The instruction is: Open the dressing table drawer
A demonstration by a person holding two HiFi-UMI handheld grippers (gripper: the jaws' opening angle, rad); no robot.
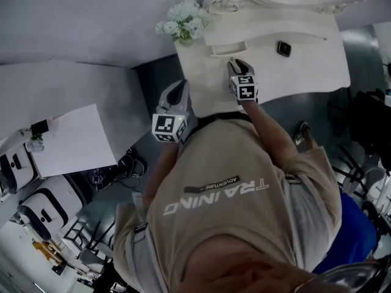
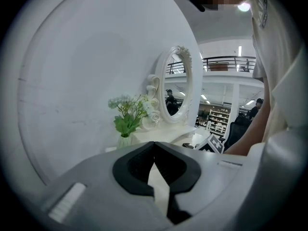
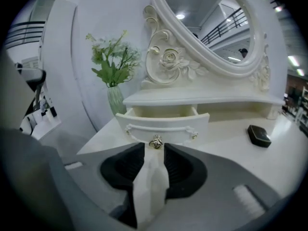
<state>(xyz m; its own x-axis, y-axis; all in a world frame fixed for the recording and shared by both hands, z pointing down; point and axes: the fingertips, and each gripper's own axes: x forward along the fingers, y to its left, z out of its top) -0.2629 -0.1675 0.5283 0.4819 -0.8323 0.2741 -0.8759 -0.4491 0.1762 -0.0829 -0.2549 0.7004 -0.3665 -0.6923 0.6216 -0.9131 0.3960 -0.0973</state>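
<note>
The white dressing table [image 1: 305,66] has a small drawer [image 3: 163,121] under its shelf, pulled out with its inside showing. A round metal knob [image 3: 155,142] sits at the middle of the drawer front. My right gripper [image 3: 154,150] points at that knob from just in front, its jaws open and the knob at their tips, not pinched. In the head view the right gripper [image 1: 238,66] lies over the tabletop just before the drawer [image 1: 229,46]. My left gripper [image 1: 177,96] hangs off the table's left edge, shut and empty [image 2: 154,146].
A vase of white flowers [image 3: 113,57] stands at the table's back left, left of the drawer. An oval carved mirror [image 3: 211,28] rises behind the shelf. A small black box [image 3: 259,135] lies on the tabletop to the right. A white board [image 1: 73,139] and chairs stand at the left.
</note>
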